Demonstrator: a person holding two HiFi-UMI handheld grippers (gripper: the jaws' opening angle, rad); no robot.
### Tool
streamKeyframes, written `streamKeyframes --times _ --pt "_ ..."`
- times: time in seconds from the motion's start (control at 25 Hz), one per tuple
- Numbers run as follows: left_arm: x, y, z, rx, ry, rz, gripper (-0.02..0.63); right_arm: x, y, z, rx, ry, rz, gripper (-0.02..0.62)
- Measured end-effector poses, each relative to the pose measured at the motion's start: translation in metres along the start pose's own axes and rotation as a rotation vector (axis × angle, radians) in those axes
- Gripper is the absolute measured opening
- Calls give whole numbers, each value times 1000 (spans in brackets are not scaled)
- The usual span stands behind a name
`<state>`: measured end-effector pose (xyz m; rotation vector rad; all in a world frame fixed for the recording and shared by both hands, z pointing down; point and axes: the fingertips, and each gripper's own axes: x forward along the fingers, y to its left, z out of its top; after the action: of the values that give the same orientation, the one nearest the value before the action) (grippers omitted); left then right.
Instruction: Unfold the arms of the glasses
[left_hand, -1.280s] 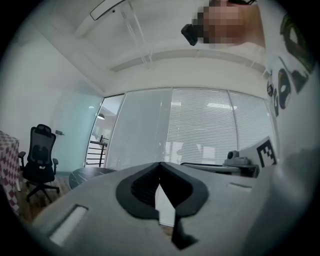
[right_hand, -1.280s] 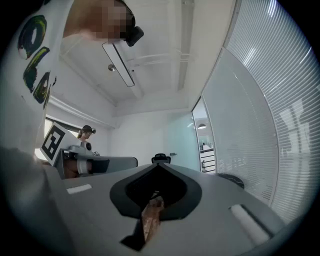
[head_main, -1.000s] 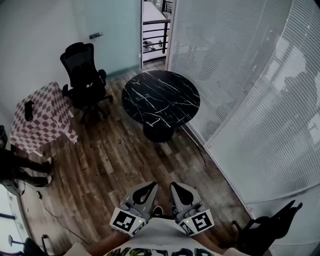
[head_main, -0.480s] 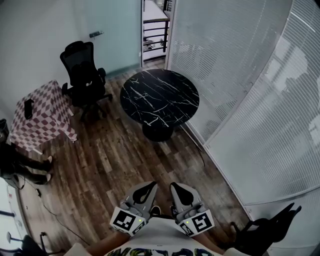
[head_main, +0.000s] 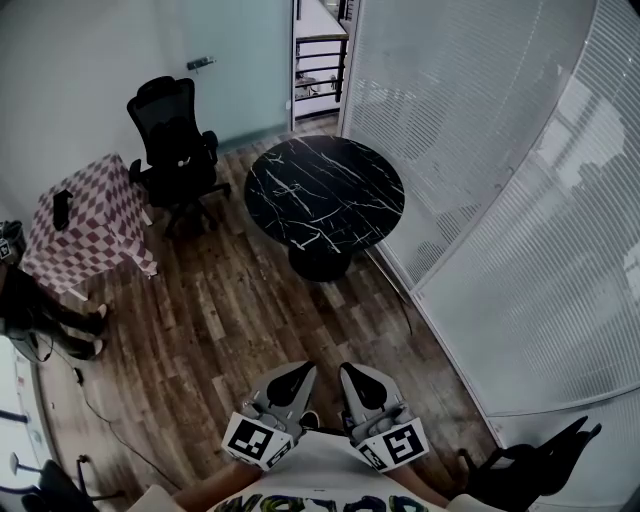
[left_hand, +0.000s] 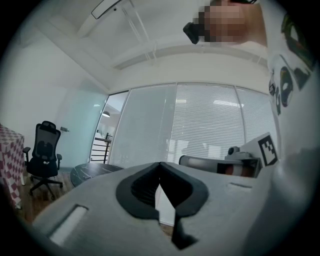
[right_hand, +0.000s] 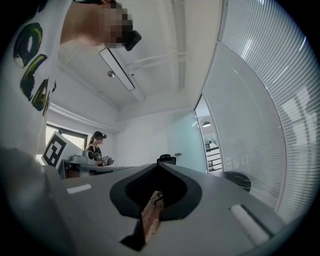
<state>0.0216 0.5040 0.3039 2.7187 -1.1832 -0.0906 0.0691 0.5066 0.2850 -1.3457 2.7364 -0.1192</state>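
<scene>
No glasses show in any view. Low in the head view, my left gripper (head_main: 298, 372) and right gripper (head_main: 352, 374) sit side by side, close to my body above the wood floor. Both point forward, away from me. In the left gripper view the left gripper (left_hand: 160, 172) has its grey jaws meeting at the tip, with nothing between the black pads. The right gripper (right_hand: 159, 167) stands the same way in its own view, jaws together and empty. Each one's marker cube (head_main: 255, 440) (head_main: 395, 443) lies nearest my shirt.
A round black marble table (head_main: 324, 193) stands ahead, beside a curved wall of white blinds (head_main: 500, 200). To the left are a black office chair (head_main: 175, 150) and a checkered-cloth table (head_main: 90, 235) carrying a dark object (head_main: 61, 208). A person (head_main: 30, 315) is at the far left, another chair (head_main: 530, 465) at bottom right.
The room has slid slightly right and down in the head view. Both grippers keep their place in front of my body and stay shut.
</scene>
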Motion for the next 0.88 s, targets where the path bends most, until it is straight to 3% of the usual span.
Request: streamKeyframes --times 0.48,0.88 --pt "52 49 19 -7 -42 -2 2 57 -33 7 -48 3 1 2" --pt "104 130 45 0 -55 -28 2 155 -67 17 -71 -7 -3 2"
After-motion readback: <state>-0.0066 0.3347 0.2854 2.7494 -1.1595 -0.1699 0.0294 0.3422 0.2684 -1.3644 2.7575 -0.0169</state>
